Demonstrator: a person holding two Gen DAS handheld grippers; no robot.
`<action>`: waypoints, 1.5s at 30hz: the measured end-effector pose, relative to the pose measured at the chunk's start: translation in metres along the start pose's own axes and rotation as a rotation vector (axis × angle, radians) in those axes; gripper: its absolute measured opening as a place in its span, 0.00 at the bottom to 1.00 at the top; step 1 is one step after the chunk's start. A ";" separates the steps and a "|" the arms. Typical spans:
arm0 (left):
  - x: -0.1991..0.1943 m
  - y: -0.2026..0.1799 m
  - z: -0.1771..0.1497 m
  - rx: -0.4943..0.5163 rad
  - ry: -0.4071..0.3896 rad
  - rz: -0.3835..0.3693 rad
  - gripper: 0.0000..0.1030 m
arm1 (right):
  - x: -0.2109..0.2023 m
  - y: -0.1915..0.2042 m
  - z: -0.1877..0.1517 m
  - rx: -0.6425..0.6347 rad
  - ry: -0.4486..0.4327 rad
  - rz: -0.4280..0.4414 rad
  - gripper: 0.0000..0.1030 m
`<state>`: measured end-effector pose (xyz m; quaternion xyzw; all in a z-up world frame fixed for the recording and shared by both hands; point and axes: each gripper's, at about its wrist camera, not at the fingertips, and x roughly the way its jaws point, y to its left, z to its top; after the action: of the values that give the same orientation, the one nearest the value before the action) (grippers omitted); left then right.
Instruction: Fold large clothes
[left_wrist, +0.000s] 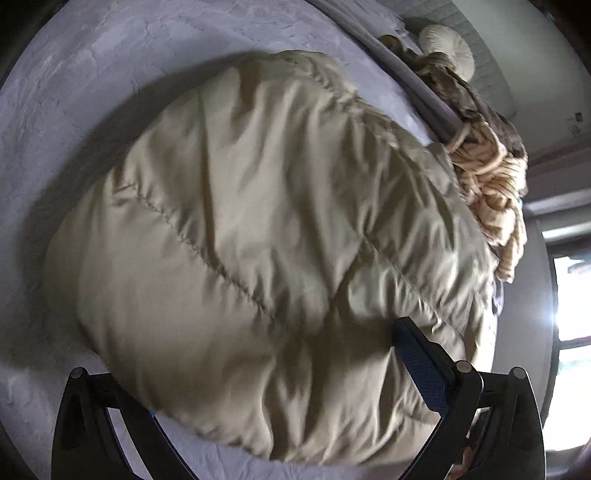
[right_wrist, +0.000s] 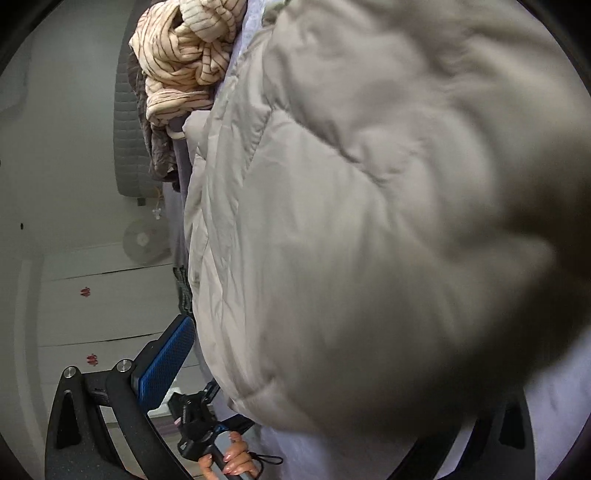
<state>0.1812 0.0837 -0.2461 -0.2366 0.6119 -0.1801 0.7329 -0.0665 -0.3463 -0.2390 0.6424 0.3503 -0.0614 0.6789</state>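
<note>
Lying across a pale lavender bed sheet (left_wrist: 92, 74), a puffy beige quilted jacket (left_wrist: 258, 221) fills most of the left wrist view, bunched into a rounded mound with stitched seams running over it; the left claw (left_wrist: 280, 376) reaches in from the bottom edge with its two black fingers set wide apart, the jacket's near edge bulging between them; one finger's blue textured pad (left_wrist: 421, 362) rests against the fabric, the other finger sits low beside the sheet, and whether they press on the fabric cannot be told; beyond the jacket, at the far edge of the bed, lies a crumpled cream striped garment (left_wrist: 491, 192) on top of a dark brown one (left_wrist: 480, 96); a bright window (left_wrist: 572, 332) glares at the right; in the right wrist view the same jacket (right_wrist: 351, 221) looms close and blurred, covering one finger of the right claw (right_wrist: 295, 369); its other finger, with a blue pad (right_wrist: 166, 362), stands clear of the fabric, so the claw looks open; below it a hand (right_wrist: 229, 461) with painted nails holds a black handle (right_wrist: 195, 424); the striped garment (right_wrist: 181, 62) sits at the top.
</note>
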 end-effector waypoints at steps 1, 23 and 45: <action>0.002 0.000 0.000 -0.004 -0.007 0.012 0.98 | 0.000 0.000 -0.001 -0.001 -0.001 0.001 1.00; -0.086 -0.051 -0.042 0.588 -0.151 0.171 0.16 | -0.048 0.011 -0.058 -0.038 -0.023 -0.057 0.24; -0.148 0.051 -0.193 0.386 0.071 0.256 0.32 | -0.133 -0.048 -0.155 -0.031 0.114 -0.206 0.36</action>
<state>-0.0373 0.1838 -0.1818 -0.0060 0.6166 -0.2073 0.7595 -0.2528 -0.2609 -0.1937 0.5948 0.4534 -0.0886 0.6578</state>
